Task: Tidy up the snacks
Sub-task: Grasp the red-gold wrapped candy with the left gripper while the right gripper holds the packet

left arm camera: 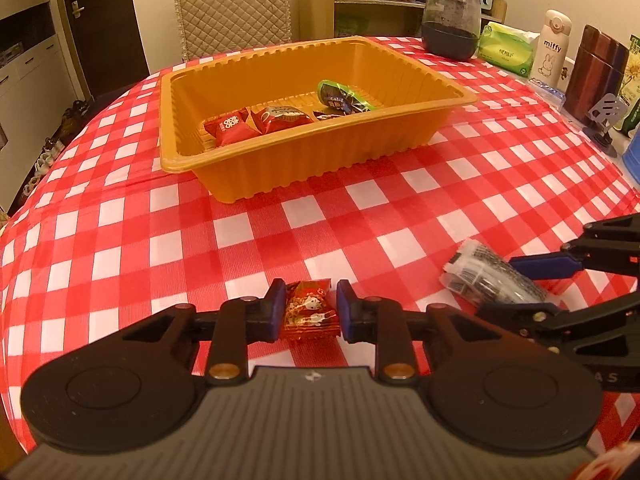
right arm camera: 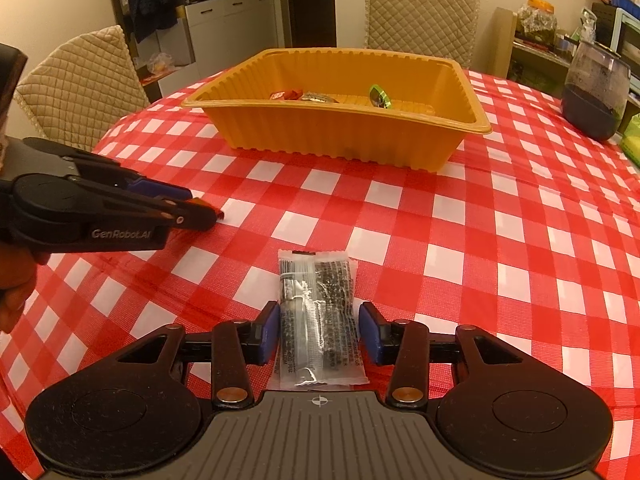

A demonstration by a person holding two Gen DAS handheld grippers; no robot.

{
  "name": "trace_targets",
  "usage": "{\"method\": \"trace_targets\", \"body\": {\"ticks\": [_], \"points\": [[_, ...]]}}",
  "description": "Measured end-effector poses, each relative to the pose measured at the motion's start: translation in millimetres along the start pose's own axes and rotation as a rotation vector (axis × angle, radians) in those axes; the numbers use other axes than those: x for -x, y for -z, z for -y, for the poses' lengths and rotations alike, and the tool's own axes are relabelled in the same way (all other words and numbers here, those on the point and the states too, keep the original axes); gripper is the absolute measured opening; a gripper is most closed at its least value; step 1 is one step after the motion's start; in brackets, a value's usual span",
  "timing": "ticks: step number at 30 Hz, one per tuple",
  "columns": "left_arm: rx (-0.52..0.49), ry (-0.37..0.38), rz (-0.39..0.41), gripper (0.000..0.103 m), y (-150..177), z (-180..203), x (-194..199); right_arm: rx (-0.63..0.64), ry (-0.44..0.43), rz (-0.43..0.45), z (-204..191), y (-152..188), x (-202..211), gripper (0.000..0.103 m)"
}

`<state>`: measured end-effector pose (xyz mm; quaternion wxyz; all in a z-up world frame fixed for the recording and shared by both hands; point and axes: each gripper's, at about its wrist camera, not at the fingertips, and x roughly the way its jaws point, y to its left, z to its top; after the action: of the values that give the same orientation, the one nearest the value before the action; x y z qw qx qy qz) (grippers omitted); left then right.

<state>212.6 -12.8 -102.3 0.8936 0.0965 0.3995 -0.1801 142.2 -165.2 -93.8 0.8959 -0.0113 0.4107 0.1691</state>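
An orange plastic tray [left arm camera: 304, 160] stands on the checkered table and holds two red snack packets [left arm camera: 230, 126], a dark one and a green-edged one [left arm camera: 340, 96]. My left gripper [left arm camera: 310, 306] straddles a small red snack packet [left arm camera: 310, 308] lying on the cloth; its blue pads are close to the packet's sides, with slight gaps. My right gripper [right arm camera: 318, 334] straddles a clear packet with black print [right arm camera: 318, 320]; the left pad touches it, the right pad stands apart. The tray also shows in the right wrist view [right arm camera: 340, 132].
A dark glass jar [left arm camera: 450, 20], green tissue pack [left arm camera: 506, 48], white Miffy bottle [left arm camera: 554, 46] and brown canister [left arm camera: 596, 72] stand at the far right. Quilted chairs [right arm camera: 420, 16] ring the table. The red checkered cloth [left arm camera: 160, 240] covers the table.
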Motion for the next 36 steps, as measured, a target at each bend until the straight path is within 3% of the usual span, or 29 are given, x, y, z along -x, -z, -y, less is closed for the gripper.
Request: {"method": "trace_targets", "body": {"ticks": [17,23,36], "points": [[-0.047,-0.020,-0.033,0.030,11,6,0,0.037,0.028,-0.008,-8,2,0,0.042],[-0.042,-0.016,-0.039,0.023,10,8,2,0.029,0.034,-0.010,-7,1,0,0.038],[0.067,-0.014,-0.029,0.022,18,9,35,-0.049,0.053,0.014,-11,6,19,0.037]]}}
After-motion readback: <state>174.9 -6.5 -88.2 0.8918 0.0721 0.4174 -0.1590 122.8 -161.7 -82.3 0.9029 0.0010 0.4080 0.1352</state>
